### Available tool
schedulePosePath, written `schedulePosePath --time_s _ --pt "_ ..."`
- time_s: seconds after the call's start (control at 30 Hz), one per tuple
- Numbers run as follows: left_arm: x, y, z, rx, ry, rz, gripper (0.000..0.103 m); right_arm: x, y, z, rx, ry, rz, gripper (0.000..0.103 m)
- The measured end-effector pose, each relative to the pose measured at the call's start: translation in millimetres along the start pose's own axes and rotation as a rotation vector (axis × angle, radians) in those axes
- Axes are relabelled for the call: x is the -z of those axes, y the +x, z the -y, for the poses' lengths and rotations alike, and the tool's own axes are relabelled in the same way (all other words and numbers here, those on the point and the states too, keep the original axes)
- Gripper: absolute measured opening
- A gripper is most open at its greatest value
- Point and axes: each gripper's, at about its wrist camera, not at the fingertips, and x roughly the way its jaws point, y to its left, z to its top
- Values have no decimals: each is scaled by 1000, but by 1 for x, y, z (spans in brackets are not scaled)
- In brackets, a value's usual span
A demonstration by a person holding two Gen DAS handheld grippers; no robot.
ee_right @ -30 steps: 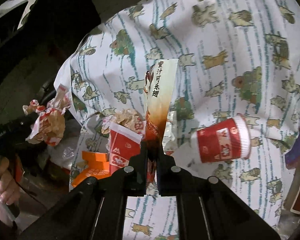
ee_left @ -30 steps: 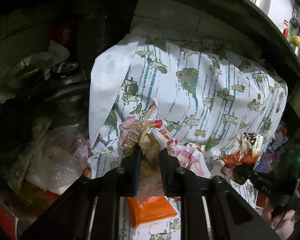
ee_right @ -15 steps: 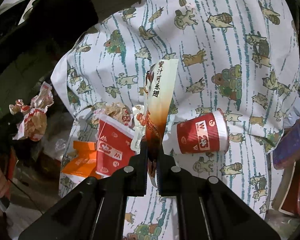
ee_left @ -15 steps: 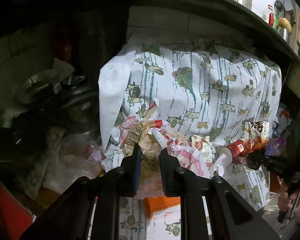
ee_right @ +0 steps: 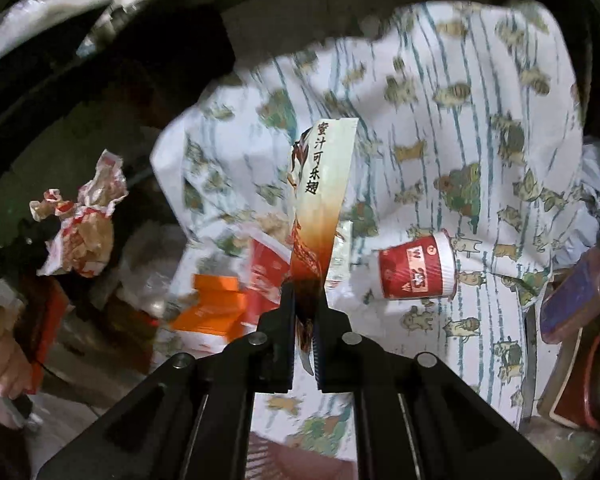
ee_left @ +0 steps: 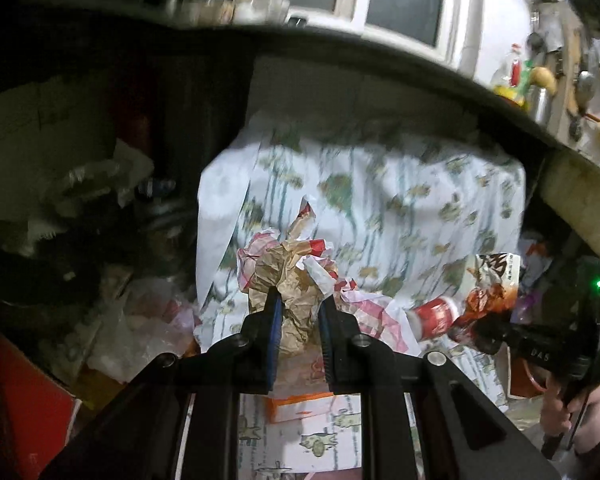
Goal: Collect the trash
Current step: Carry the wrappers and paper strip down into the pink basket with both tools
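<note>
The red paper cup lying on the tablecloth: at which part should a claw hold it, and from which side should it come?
The red paper cup lies on its side on the patterned cloth, white rim to the right in the right wrist view. Probably best to come from above and close across the middle of its round body, where both sides are free. Gripping end to end would likely crush the open rim.

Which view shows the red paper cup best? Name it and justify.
Right wrist view: the red paper cup lies on its side on the patterned cloth, fully visible. Left wrist view shows only a blurred part of it, behind wrappers.
</note>
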Motion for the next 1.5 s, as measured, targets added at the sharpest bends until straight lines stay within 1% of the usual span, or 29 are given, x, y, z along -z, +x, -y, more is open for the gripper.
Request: schedulePosePath --time_s 0.1,0.2,0.27,0.33,0.37,0.43,0.5,0.57,0.63,0.67,0.73,0.77,0.83,0.9,0.97,1.1,1.2,1.33,1.43,1.47,1.5 --pt "-2 -27 20 35 18 15 19 5 -31 -16 -45 -20 23 7" --pt "3 -47 35 70 14 -13 19 19 -64 -28 -27 -41 53 7" --pt "11 -56 42 93 -4 -46 19 32 -77 -33 -38 -30 31 7" --pt "23 -61 52 94 -1 -109 19 46 -83 -35 -19 -20 -1 7" --pt "31 -67 57 96 5 -121 19 56 -86 -35 -20 -11 -9 7" --pt "47 -73 66 129 13 -136 19 77 -87 -36 -37 -8 -31 7" --pt "62 -74 73 142 16 -173 19 96 -82 -35 -28 -7 -60 7" --pt "79 -68 79 148 15 -220 19 112 -73 -31 -27 17 -111 7" --pt "96 -59 81 142 -5 -272 19 125 -65 -27 -44 24 -162 7" --pt "103 -54 81 147 -18 -296 19 132 -60 -25 -34 14 -187 7" --pt "119 -40 79 160 -52 -359 19 144 -51 -22 -28 0 -228 7" --pt "128 -30 79 157 -59 -404 19 152 -46 -20 -31 5 -258 7" --pt "147 -12 83 122 -26 -501 19 164 -35 -15 -44 29 -326 7" --pt "161 -3 85 123 -16 -534 19 174 -27 -14 -47 33 -378 7" --pt "176 5 85 123 -16 -574 19 182 -21 -14 -45 19 -406 7" --pt "194 22 82 124 -37 -635 19 195 -1 -7 -3 20 -462 7" --pt "203 35 80 170 -64 -688 19 201 12 -1 1 31 -510 7" --pt "208 40 82 163 -58 -702 19 207 23 4 -11 53 -556 8" --pt "207 41 81 166 -64 -700 19 208 28 5 -12 67 -574 10" --pt "206 40 81 172 -63 -693 24 208 29 5 -10 61 -575 10" --pt "205 39 80 173 -62 -688 36 208 29 4 -8 55 -573 10"
